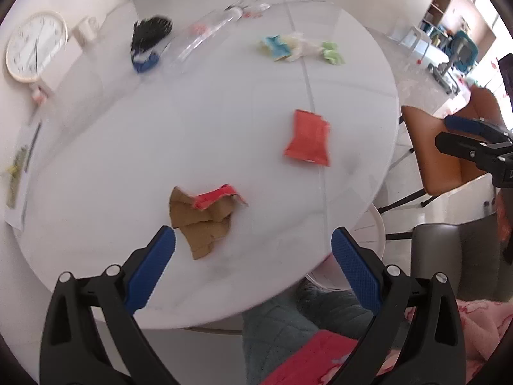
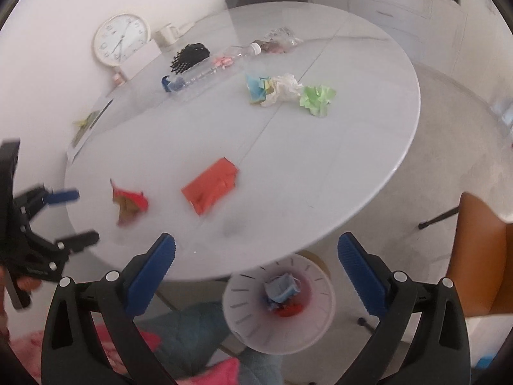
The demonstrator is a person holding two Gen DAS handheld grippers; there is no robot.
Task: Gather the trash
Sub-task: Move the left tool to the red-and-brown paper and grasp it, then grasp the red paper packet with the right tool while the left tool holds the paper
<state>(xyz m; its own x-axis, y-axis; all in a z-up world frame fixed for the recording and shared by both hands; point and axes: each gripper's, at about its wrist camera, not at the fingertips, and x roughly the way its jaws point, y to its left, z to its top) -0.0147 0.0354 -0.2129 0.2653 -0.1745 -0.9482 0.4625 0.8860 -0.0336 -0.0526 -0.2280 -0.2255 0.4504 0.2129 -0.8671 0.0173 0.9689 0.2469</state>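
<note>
On the round white table (image 1: 224, 102) lie a crumpled brown and red carton scrap (image 1: 205, 216), an orange-red wrapper (image 1: 308, 138), and blue, white and green paper wads (image 1: 301, 48). My left gripper (image 1: 253, 250) is open and empty, its fingers just short of the brown scrap. My right gripper (image 2: 256, 253) is open and empty above the table's near edge, over a white waste bin (image 2: 279, 304) that holds blue and red trash. The scrap (image 2: 128, 203), the wrapper (image 2: 211, 187) and the wads (image 2: 288, 91) show in the right wrist view. The left gripper (image 2: 77, 215) shows there too.
A clear plastic bottle (image 1: 208, 32), a black hairbrush (image 1: 150, 37), a white clock (image 1: 35, 46) and a small mug (image 1: 86, 29) sit at the table's far side. Papers (image 1: 19, 173) lie at its left edge. An orange chair (image 1: 449, 147) stands to the right.
</note>
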